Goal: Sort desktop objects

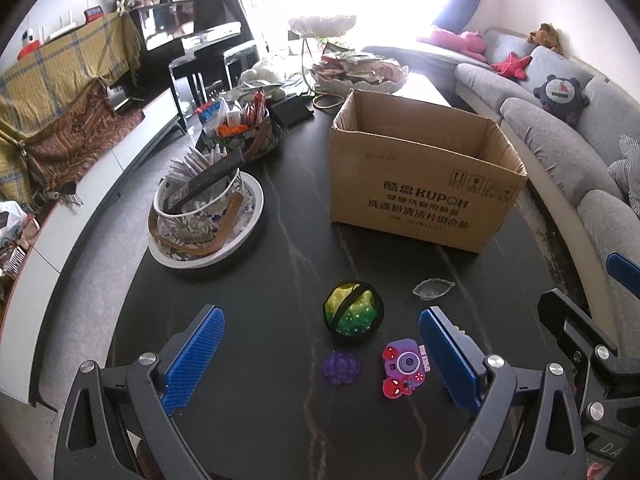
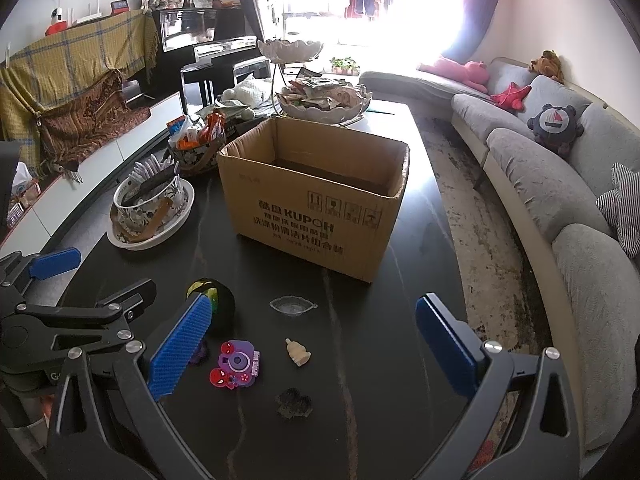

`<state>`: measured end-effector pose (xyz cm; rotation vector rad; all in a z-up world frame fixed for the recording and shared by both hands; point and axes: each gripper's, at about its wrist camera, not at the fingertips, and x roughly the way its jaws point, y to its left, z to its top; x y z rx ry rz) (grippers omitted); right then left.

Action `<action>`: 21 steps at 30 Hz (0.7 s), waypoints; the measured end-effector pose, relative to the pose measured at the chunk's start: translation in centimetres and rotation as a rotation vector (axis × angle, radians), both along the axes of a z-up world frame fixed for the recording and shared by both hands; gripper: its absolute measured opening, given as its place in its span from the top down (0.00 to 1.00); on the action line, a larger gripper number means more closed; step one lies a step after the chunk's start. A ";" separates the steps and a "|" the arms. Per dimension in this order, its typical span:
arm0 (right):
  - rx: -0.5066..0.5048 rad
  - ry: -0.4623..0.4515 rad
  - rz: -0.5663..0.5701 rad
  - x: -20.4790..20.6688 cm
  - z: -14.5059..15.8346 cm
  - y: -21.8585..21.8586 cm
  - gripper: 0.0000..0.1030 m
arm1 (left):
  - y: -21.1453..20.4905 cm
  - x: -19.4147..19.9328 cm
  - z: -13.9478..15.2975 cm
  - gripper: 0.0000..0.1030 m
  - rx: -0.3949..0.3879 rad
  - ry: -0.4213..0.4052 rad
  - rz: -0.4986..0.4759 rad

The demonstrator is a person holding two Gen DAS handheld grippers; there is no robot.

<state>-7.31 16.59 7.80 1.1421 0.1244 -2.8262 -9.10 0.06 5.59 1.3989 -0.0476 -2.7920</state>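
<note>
Both the left hand-held gripper (image 1: 322, 354) and the right hand-held gripper (image 2: 314, 338) hang wide and empty; the ball (image 1: 353, 313) looks light and liable to roll, best pinched across its middle; the clear dish (image 2: 291, 305) seems thin and slippery, best taken by its rim.

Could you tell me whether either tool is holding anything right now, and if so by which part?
Nothing is held. The left tool and the right tool are both open above the table, with the ball and toy camera lying loose.
</note>
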 end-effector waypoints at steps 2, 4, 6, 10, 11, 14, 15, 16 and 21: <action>0.000 -0.002 -0.001 0.0 -0.1 0.0 0.01 | 0.0 0.1 -0.2 0.06 0.003 -0.003 -0.001; 0.001 -0.005 -0.002 0.1 -0.2 0.0 0.01 | 0.0 0.1 -0.4 0.06 0.006 -0.007 -0.002; 0.001 -0.009 -0.003 0.2 -0.4 0.0 0.01 | 0.0 0.2 -0.6 0.06 0.008 -0.011 -0.002; 0.000 -0.024 -0.007 0.3 -0.9 0.0 0.01 | -0.1 0.3 -1.1 0.06 0.006 -0.024 -0.002; 0.001 -0.028 -0.007 0.3 -1.0 0.0 0.01 | -0.1 0.3 -1.3 0.06 0.007 -0.028 -0.002; 0.002 -0.040 -0.009 0.3 -1.4 -0.1 0.01 | -0.1 0.3 -1.7 0.06 0.005 -0.040 0.000; 0.003 -0.043 -0.009 0.3 -1.5 -0.1 0.01 | -0.1 0.4 -1.8 0.06 0.003 -0.041 0.000; 0.006 -0.046 -0.010 0.3 -1.7 -0.1 0.01 | -0.1 0.4 -1.9 0.06 0.001 -0.041 0.000; 0.008 -0.059 -0.009 0.4 -2.2 -0.2 0.01 | -0.1 0.5 -2.2 0.06 -0.007 -0.045 -0.003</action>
